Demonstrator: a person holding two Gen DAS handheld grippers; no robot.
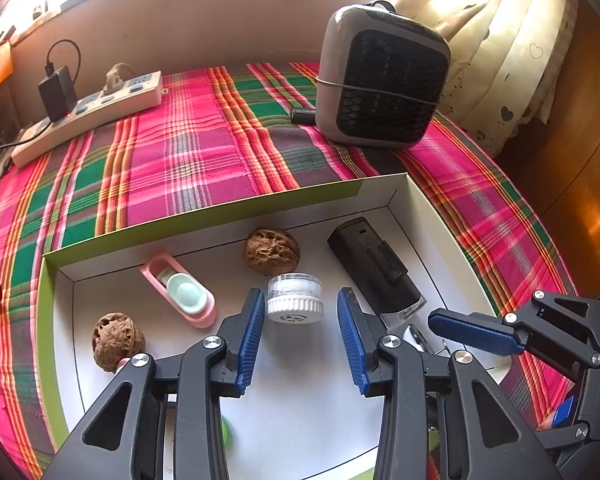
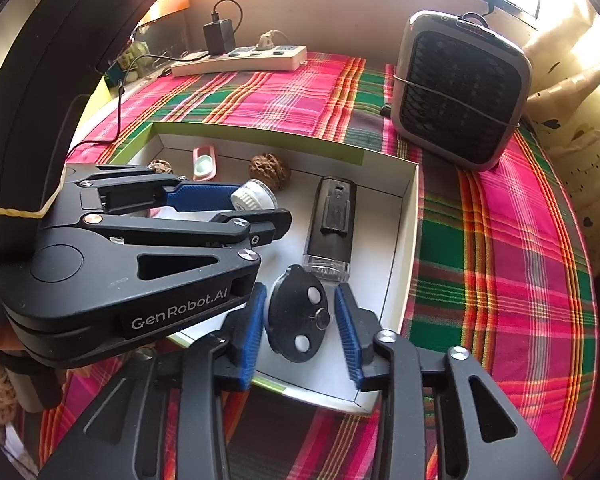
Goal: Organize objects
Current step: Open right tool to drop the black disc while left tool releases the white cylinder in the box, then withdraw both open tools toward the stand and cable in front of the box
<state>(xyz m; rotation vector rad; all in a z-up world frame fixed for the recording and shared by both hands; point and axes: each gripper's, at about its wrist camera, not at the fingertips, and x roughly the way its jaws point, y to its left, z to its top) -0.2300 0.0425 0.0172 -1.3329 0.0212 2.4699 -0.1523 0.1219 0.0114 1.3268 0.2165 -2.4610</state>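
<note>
A white shallow box point(image 1: 416, 200) point(image 2: 410, 208) lies on the plaid cloth. In it are two walnuts point(image 1: 272, 252) point(image 1: 118, 342), a pink-and-mint holder point(image 1: 184, 292), a black flashlight point(image 1: 376, 268) point(image 2: 332, 220), a small clear jar with a white cap point(image 1: 295, 298) point(image 2: 254, 196) and a black round disc point(image 2: 298, 314). My left gripper point(image 1: 300, 340) is open, its pads either side of the jar without touching it. My right gripper point(image 2: 300, 328) is open around the black disc, which lies on the box floor.
A grey fan heater point(image 1: 380, 76) point(image 2: 460, 88) stands at the back right of the cloth. A white power strip point(image 1: 88, 116) point(image 2: 240, 60) with a black charger lies at the back left. A curtain point(image 1: 500, 40) hangs on the right.
</note>
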